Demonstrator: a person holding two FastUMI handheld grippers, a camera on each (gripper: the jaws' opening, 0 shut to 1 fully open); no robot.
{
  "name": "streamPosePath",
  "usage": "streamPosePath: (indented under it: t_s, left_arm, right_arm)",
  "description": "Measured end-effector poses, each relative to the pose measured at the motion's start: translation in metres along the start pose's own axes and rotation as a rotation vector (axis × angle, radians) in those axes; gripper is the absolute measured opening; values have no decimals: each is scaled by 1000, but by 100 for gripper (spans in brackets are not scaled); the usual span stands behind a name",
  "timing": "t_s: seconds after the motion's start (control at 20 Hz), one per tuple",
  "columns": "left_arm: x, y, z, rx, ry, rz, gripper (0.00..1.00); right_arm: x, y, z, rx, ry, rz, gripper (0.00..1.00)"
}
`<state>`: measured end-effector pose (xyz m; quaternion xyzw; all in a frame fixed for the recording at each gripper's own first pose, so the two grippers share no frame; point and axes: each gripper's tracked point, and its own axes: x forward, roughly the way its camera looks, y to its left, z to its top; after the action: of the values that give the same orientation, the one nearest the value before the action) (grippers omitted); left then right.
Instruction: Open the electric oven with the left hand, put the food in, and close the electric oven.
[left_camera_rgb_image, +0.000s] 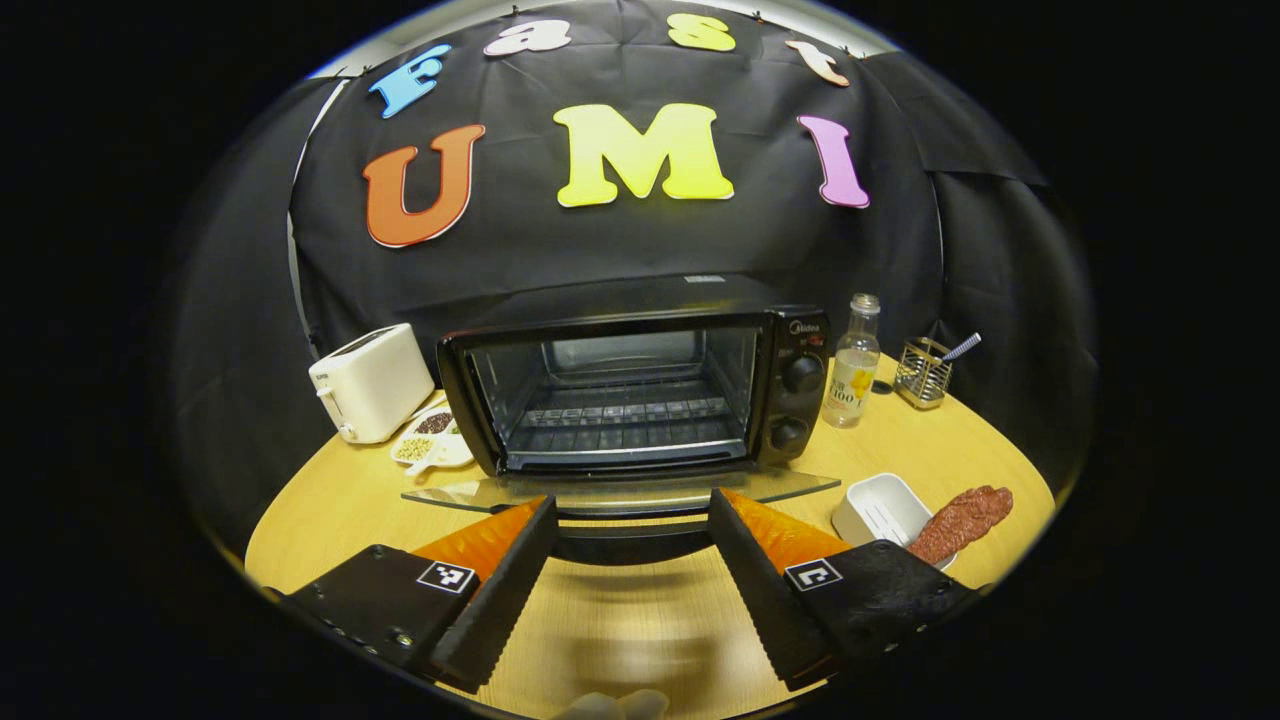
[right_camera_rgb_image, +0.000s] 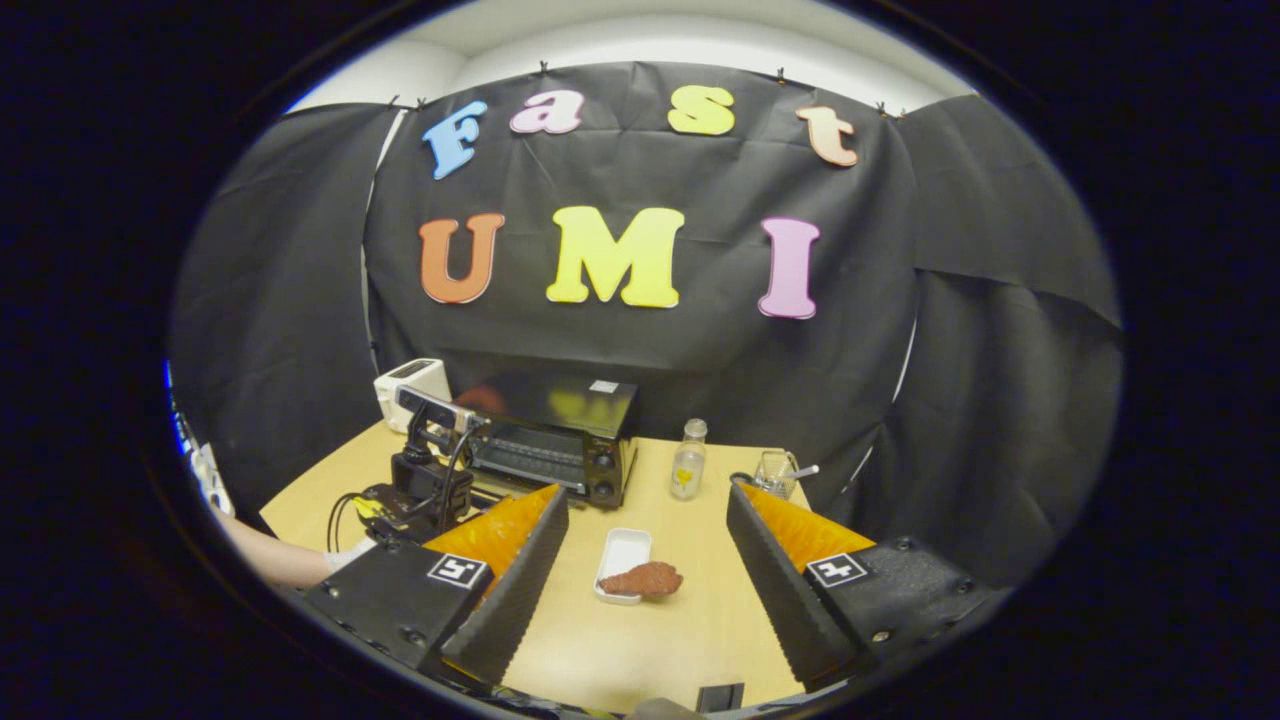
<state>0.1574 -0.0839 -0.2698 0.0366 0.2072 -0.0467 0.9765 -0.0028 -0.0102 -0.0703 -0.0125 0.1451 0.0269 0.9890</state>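
The black electric oven stands at the middle of the wooden table with its glass door folded down flat and the wire rack inside bare. My left gripper is open just in front of the door; the door's dark handle lies between its spread fingers, untouched. The food, a reddish-brown piece of meat, rests across the rim of a small white dish to the right of the oven. In the right gripper view, my right gripper hangs open above the meat and dish. A hand holds the left gripper at the oven.
A white toaster and a plate of beans sit left of the oven. A glass bottle and a wire holder stand to its right. The round table edge curves near both sides.
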Motion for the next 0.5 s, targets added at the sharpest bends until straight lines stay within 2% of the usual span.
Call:
streamPosePath:
  t_s: [0.15, 0.2, 0.3, 0.35, 0.4, 0.5]
  left_arm:
    - [-2, -6, -30, 23, 53, -24, 96]
    - [-5, -12, -48, 20, 103, -30, 96]
    - [-3, -15, -60, 21, 112, -38, 96]
    - [0, -16, -68, 27, 129, -38, 100]
    - [3, -18, -75, 31, 146, -40, 95]
    - [4, -21, -85, 14, 167, -41, 95]
  right_arm:
    - [-9, -8, -9, 1, 8, -33, 100]
    - [-12, -11, -13, -1, 11, -45, 100]
    - [-19, -17, -19, 0, 24, -66, 100]
    - [-22, -21, -21, 2, 29, -77, 100]
    - [-25, -24, -25, 3, 35, -88, 100]
    - [-32, -30, -29, 2, 45, -111, 100]
